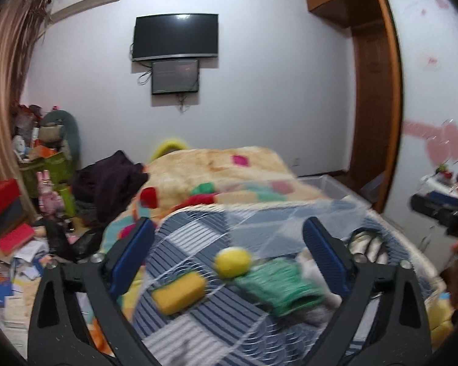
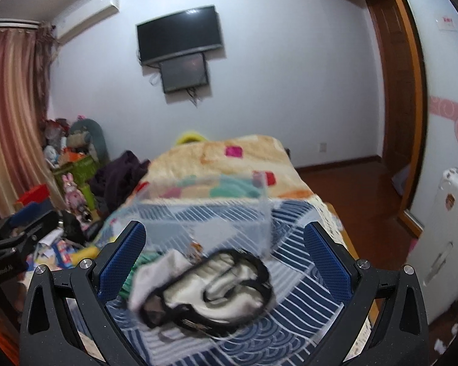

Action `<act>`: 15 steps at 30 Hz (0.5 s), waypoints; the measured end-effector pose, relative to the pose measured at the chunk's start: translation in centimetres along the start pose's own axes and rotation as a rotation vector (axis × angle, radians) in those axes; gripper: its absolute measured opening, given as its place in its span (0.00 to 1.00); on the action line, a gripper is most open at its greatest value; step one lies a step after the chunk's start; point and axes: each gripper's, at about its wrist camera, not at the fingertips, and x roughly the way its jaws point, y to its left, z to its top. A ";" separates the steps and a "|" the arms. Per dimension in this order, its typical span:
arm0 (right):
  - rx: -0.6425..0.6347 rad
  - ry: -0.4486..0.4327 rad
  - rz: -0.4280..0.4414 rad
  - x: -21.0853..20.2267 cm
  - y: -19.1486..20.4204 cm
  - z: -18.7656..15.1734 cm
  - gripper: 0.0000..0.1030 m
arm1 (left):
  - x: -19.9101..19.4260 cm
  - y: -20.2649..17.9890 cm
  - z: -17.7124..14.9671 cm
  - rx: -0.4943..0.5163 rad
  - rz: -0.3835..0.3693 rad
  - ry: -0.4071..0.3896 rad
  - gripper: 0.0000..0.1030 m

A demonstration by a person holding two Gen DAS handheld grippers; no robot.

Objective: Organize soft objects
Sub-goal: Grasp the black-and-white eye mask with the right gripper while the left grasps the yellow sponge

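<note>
On the blue-and-white striped bedspread (image 1: 198, 326) lie a yellow sponge (image 1: 179, 291), a yellow ball (image 1: 232, 261), a green knitted cloth (image 1: 278, 286) and a white cloth (image 1: 313, 267). My left gripper (image 1: 229, 262) is open above them, holding nothing. In the right wrist view a silver eye mask with a black strap (image 2: 219, 289) lies on the bedspread (image 2: 299, 274) beside a white cloth (image 2: 155, 274). My right gripper (image 2: 224, 259) is open above the mask, empty. A clear plastic box (image 2: 210, 210) stands just beyond; it also shows in the left wrist view (image 1: 336, 192).
A patterned fleece blanket (image 1: 216, 167) covers the far bed, with a dark garment (image 1: 113, 180) at its left. Clutter of boxes, toys and papers (image 1: 24, 213) fills the floor at left. A TV (image 1: 175, 36) hangs on the wall. A white fridge (image 2: 442, 231) stands right.
</note>
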 end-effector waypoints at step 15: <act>0.057 0.191 -0.021 4.3 -3.2 -2.9 0.87 | 7.9 3.9 -5.4 -0.119 0.074 0.259 0.77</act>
